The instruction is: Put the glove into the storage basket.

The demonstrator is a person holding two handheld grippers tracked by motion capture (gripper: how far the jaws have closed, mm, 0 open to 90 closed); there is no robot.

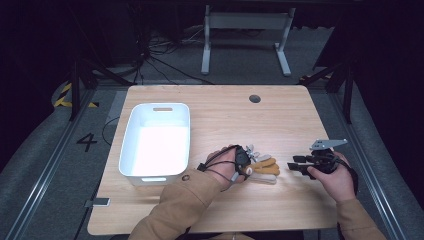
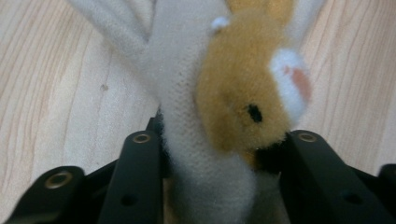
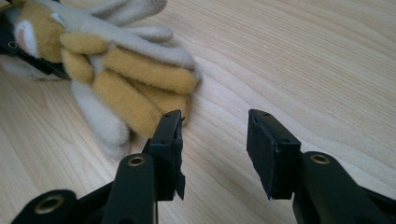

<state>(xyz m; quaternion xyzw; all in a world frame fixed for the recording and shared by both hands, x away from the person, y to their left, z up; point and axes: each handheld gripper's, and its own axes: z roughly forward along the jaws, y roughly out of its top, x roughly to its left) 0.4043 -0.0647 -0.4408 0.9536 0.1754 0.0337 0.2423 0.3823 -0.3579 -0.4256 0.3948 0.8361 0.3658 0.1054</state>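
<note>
Plush toy [image 1: 265, 167], tan and cream, lies flat on the bench [image 1: 225, 115] toward the near edge, right of centre, limbs splayed toward the right edge. Left gripper [image 1: 248, 161] comes in from the near-left, held in the left hand [image 1: 227, 162]; in the left gripper view its two black jaws sit tight against either side of the toy's head and body [image 2: 233, 107], fabric bulging between them, so the jaws are partly closed and gripping the toy. Right gripper [image 1: 295, 165], in the right hand [image 1: 336, 175], sits just beside the toy's limb ends, toward the right edge; the right gripper view shows its jaws spread apart with bare wood between them, the left pad [image 3: 170, 135] close to a tan limb, contact not resolvable. White bin [image 1: 131, 150] stands near the left edge, well apart from the toy.
</note>
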